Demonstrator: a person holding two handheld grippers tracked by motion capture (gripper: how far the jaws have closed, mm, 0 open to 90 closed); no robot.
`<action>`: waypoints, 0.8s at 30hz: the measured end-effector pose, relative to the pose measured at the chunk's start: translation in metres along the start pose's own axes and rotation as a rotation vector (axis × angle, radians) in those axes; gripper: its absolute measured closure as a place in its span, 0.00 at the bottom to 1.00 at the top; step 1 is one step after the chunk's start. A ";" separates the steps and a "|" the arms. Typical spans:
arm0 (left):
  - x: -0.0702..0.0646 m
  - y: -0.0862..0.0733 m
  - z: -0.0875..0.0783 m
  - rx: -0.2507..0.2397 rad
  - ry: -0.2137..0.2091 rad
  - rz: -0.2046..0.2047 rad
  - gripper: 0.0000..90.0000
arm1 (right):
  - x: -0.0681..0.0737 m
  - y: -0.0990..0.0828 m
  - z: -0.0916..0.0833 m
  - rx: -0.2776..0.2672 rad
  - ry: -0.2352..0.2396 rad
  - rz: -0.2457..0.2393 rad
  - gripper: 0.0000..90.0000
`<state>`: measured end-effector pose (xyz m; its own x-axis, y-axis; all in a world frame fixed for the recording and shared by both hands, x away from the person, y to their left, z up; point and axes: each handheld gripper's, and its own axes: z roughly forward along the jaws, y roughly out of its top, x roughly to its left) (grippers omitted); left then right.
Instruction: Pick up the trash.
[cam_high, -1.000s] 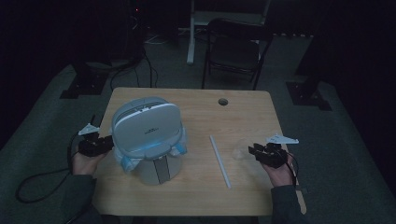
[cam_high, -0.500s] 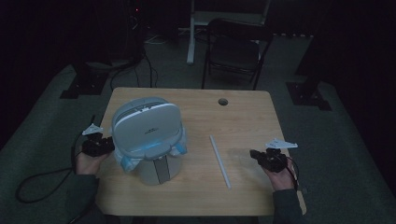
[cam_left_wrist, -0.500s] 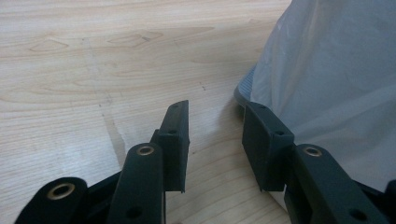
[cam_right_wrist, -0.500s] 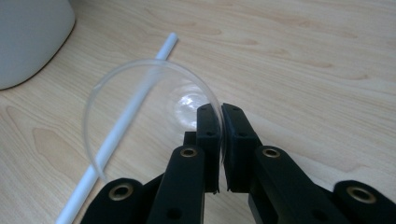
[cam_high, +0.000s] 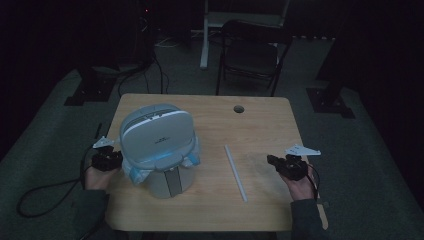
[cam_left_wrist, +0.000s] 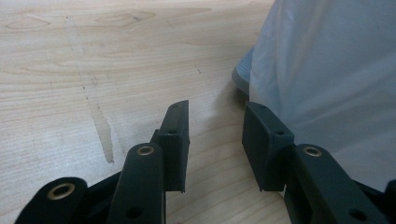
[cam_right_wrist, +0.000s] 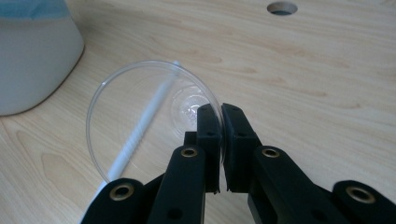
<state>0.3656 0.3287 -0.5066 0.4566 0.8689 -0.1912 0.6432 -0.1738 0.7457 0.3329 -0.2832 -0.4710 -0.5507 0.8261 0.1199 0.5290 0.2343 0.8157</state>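
Right gripper (cam_right_wrist: 221, 116): closed on the rim of a clear glass (cam_right_wrist: 154, 116), one jaw inside the wall and one outside; its jaws have just been closing.
Glass: see-through, lying on its side on the wooden table (cam_right_wrist: 327, 74), mouth toward the camera, left of centre in the right gripper view.
White stick (cam_right_wrist: 140, 135): seen through the glass in the right gripper view; in the high view it lies at centre right of the tabletop (cam_high: 235, 172), just left of the right gripper (cam_high: 280, 164).
Left gripper (cam_left_wrist: 217, 135): open, nothing between the jaws, beside a pale bag-lined bin (cam_left_wrist: 327, 79) that fills the right of its view.
Bin, high view (cam_high: 157, 147): lower left of the table, lid on, with the left gripper (cam_high: 114, 160) touching or just beside its left edge.
Writing: a small dark mark on the lid, too small to read.
Table hole (cam_high: 238, 108): upper centre of the tabletop.
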 end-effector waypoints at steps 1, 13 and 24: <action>-0.001 -0.001 0.001 -0.003 -0.002 0.001 0.70 | 0.000 0.002 0.000 -0.003 0.001 0.000 0.96; -0.004 -0.016 0.007 0.007 -0.002 0.000 0.69 | 0.006 0.022 -0.001 -0.046 0.016 -0.018 0.96; -0.008 -0.026 0.011 0.027 -0.009 0.002 0.68 | 0.012 0.048 -0.003 -0.093 0.032 -0.045 0.96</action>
<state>0.3519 0.3210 -0.5311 0.4635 0.8643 -0.1954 0.6587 -0.1886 0.7284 0.3498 -0.2637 -0.4289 -0.5935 0.7987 0.0988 0.4418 0.2207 0.8696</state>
